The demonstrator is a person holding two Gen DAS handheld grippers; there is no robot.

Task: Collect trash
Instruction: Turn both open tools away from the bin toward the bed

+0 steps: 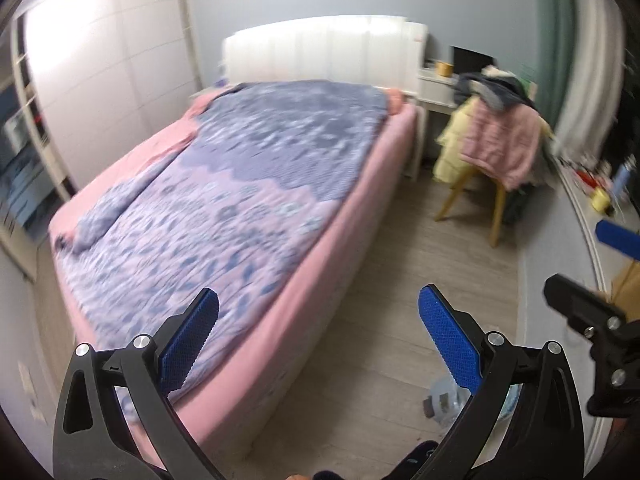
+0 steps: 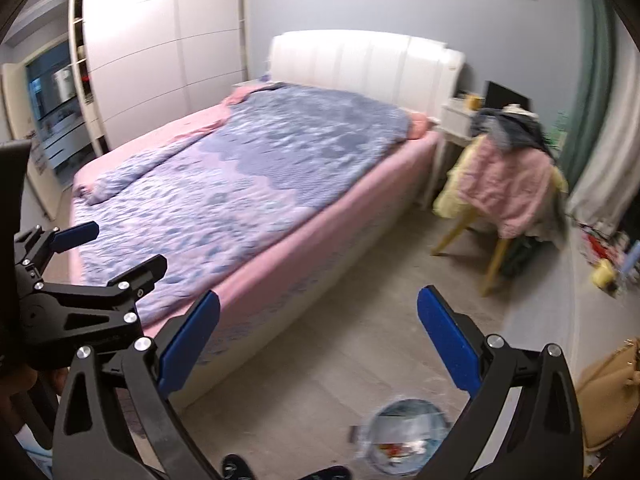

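Observation:
My left gripper [image 1: 318, 344] is open, held high over the foot corner of the bed, with nothing between its blue pads. My right gripper [image 2: 318, 344] is open too and holds nothing. On the floor below stands a small round trash bin [image 2: 404, 442] lined with a clear bag, with scraps of red and white trash inside. In the left wrist view the same bin [image 1: 442, 398] peeks out behind the right finger. The right gripper [image 1: 596, 280] shows at the right edge of the left wrist view, and the left gripper [image 2: 112, 246] at the left edge of the right wrist view.
A bed [image 2: 280, 240] with pink sheet and purple quilt fills the left and middle. A yellow chair [image 2: 508, 184] heaped with clothes stands at the right by a white nightstand [image 2: 460, 120]. A cluttered white counter [image 2: 560, 300] runs along the right. Wood floor [image 2: 360, 300] lies between bed and counter.

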